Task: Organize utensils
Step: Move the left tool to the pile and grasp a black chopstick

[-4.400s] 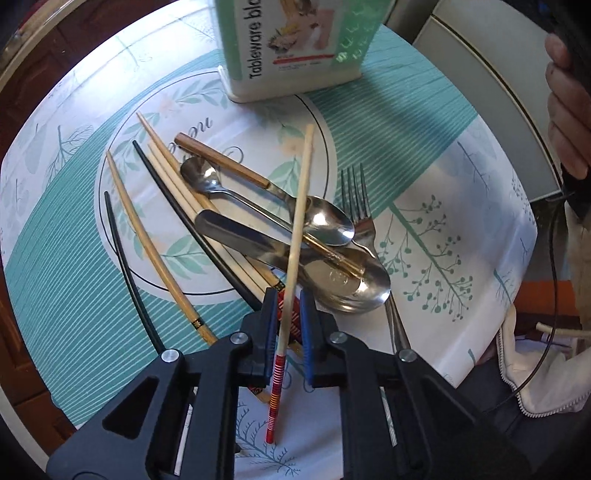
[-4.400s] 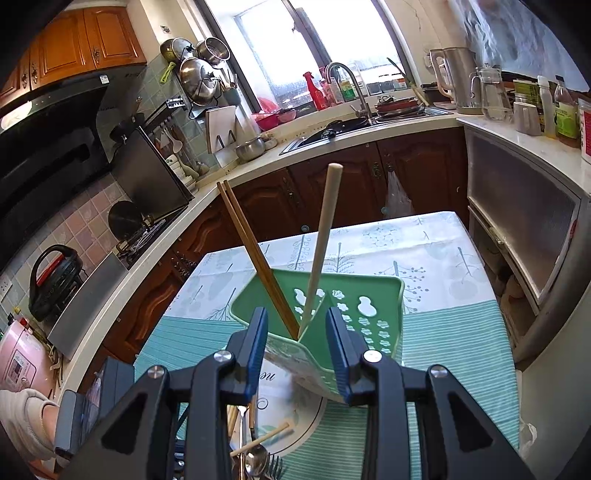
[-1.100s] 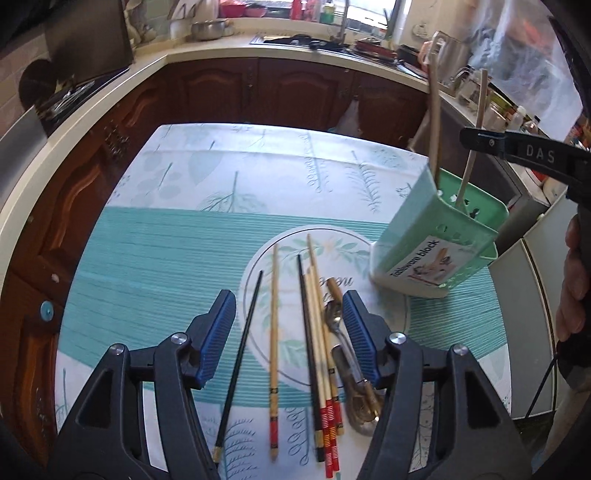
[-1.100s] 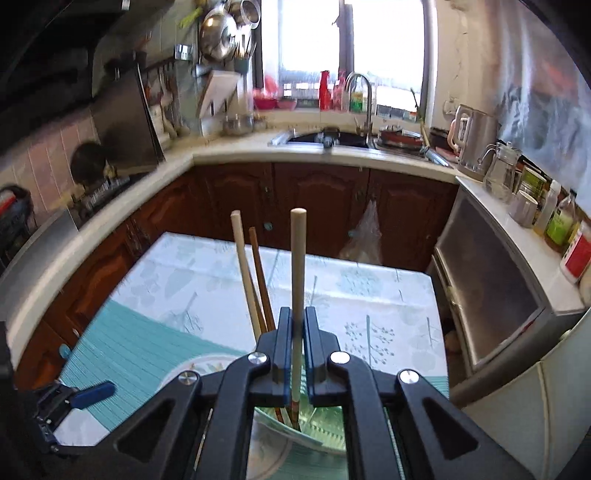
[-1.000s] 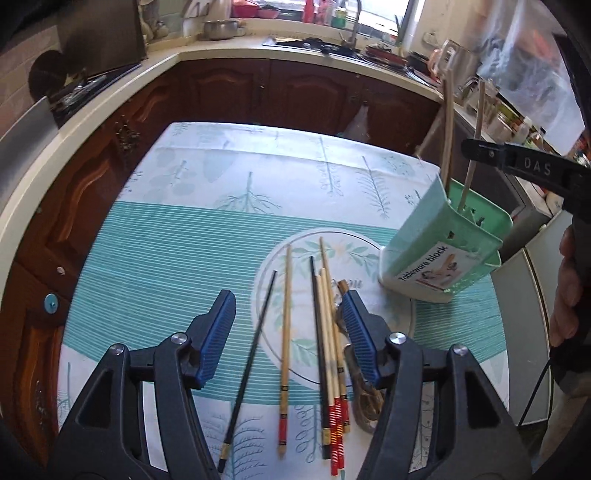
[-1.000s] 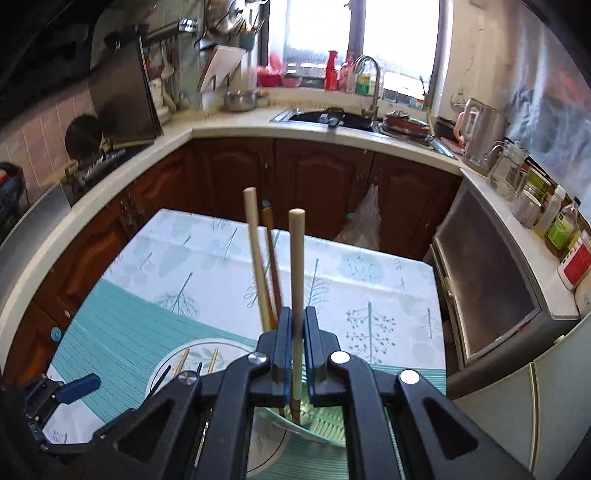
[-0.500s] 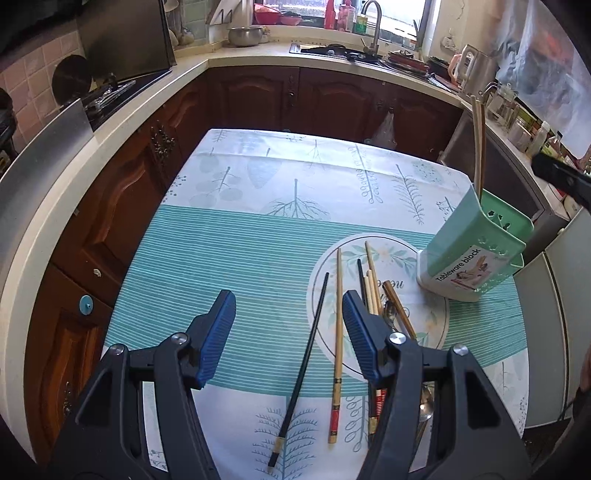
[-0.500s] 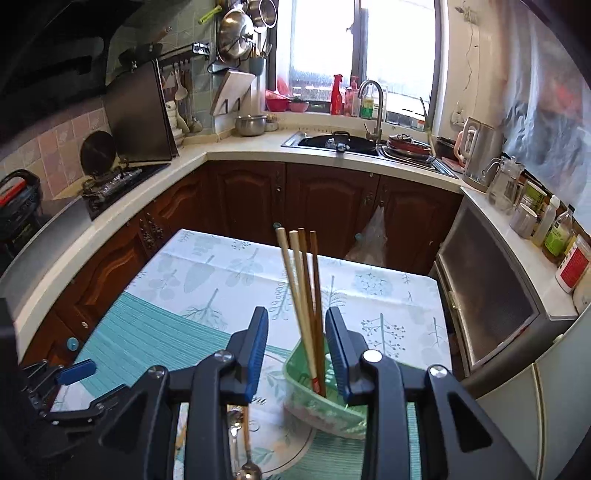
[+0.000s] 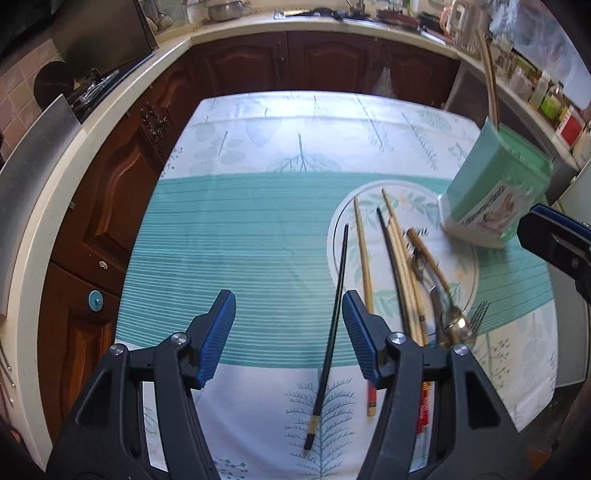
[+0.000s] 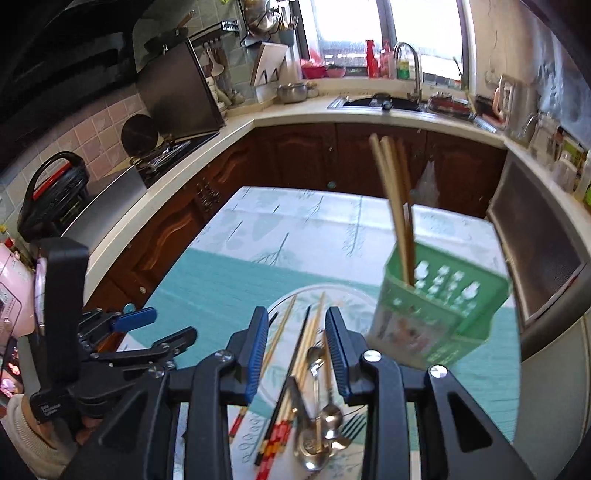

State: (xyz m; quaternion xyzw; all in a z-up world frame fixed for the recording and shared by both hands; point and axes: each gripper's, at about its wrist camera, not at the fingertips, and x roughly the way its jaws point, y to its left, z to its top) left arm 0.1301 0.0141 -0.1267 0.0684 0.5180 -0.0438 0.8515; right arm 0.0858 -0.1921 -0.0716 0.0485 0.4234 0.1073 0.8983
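No legible text, labels blurred.

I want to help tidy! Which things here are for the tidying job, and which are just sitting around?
For the job: chopsticks on the table, spoons, fork, green holder with chopsticks in it.

Just around: kettle, tap, pots on the wall.

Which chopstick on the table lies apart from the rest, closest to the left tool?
The black chopstick with the gold band, lying alone between the left tool's open jaws; the others cluster to its right.
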